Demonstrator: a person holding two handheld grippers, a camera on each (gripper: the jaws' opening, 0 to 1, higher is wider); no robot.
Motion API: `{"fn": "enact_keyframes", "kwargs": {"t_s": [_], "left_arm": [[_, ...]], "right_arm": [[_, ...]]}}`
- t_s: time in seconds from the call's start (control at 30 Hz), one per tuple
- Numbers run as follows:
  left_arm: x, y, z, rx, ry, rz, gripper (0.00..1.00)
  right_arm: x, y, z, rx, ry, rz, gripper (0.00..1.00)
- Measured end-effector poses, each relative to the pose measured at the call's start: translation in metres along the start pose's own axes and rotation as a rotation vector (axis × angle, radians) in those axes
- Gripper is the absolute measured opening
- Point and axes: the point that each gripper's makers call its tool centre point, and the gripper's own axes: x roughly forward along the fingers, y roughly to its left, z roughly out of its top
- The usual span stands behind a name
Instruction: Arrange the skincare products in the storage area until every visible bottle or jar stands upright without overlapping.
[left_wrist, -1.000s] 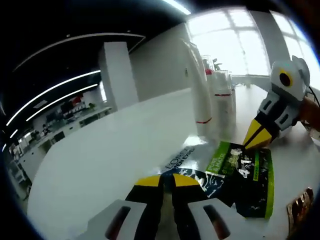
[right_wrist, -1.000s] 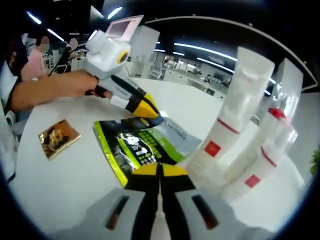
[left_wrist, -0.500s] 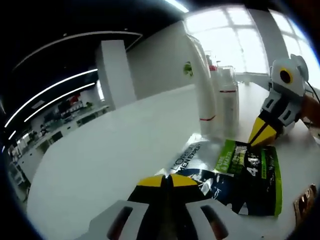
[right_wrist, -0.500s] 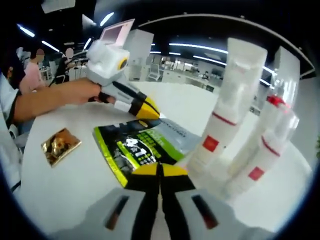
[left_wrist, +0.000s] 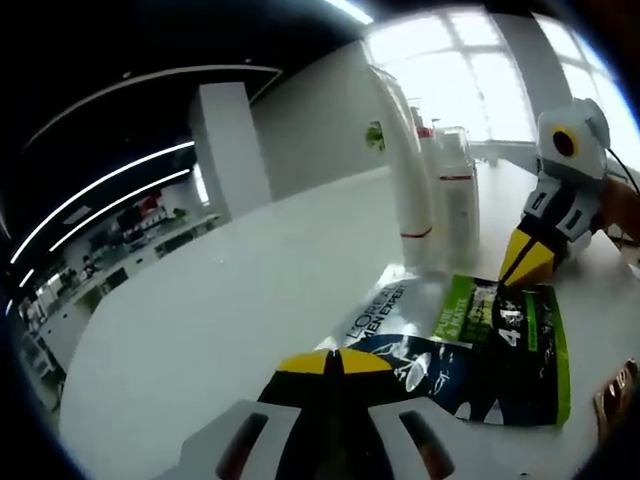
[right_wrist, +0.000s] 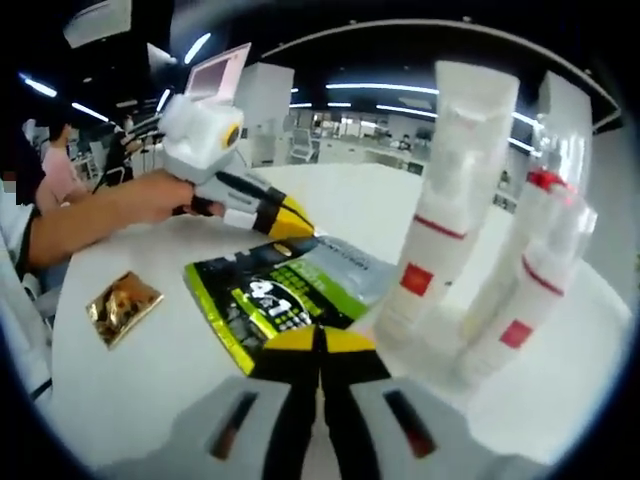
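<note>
Nearest, the right gripper (right_wrist: 321, 345) is hovering with jaws clenched on nothing, just short of a green sachet (right_wrist: 270, 300) lying flat on the white table (right_wrist: 130, 390). Beyond it, the left gripper (right_wrist: 283, 222), also clenched empty, is pointing at a grey sachet (right_wrist: 345, 265). Farther right, white tubes (right_wrist: 440, 230) are standing upright; judging by this, the flat sachets and a gold sachet (right_wrist: 122, 303) are awaiting tidying.
</note>
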Motion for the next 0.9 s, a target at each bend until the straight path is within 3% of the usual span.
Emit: {"fn": "enact_keyframes", "kwargs": {"t_s": [0.13,0.37,0.77,0.9], "left_arm": [[0.0,-0.001,0.0,0.003,0.004,0.009,0.0],[-0.001,-0.003,0.001,-0.072,-0.012,-0.007,0.02],[-0.008,-0.008,0.011,-0.048,-0.041,-0.006,0.02],[-0.012,-0.004,0.017,-0.073,-0.066,0.003,0.02]], "right_arm": [[0.001,0.0,0.001,0.011,0.021,-0.008,0.0],[0.003,-0.002,0.001,-0.01,0.046,-0.02,0.0],[0.004,0.0,0.008,-0.077,0.048,-0.035,0.0],[0.003,0.001,0.013,-0.088,0.044,-0.036,0.0]]}}
